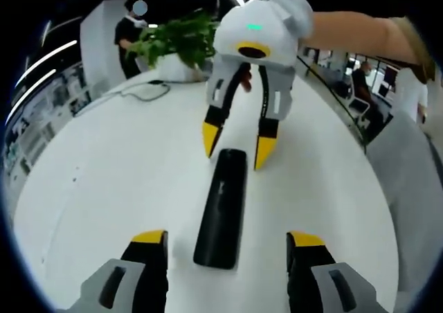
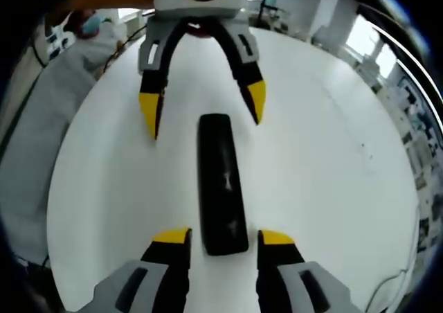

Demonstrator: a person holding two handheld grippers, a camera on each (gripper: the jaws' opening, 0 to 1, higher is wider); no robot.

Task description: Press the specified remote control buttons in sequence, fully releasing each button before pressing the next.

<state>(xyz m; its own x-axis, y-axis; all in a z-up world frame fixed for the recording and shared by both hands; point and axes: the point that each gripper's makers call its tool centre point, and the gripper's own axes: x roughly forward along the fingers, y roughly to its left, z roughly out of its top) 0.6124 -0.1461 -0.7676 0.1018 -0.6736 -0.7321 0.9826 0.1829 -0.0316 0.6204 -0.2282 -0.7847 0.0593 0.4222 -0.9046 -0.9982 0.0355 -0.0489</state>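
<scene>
A black remote control (image 1: 221, 209) (image 2: 221, 181) lies flat on the white round table (image 1: 97, 167) (image 2: 325, 154), lengthwise between the two grippers. My left gripper (image 1: 227, 238) stands open, its yellow-tipped jaws wide on either side of the remote's near end, apart from it. It faces me from the top of the right gripper view as the left gripper (image 2: 202, 106). My right gripper (image 2: 225, 237) is open too, with its jaws closely flanking the remote's other end. Seen from the left gripper view, the right gripper (image 1: 238, 143) hangs tips-down over that far end.
A potted green plant (image 1: 176, 39) and a dark cable (image 1: 142, 91) sit at the table's far side. A person in black (image 1: 128, 39) stands behind it. A person's light sleeve (image 2: 41, 126) borders the table edge. Office desks lie beyond.
</scene>
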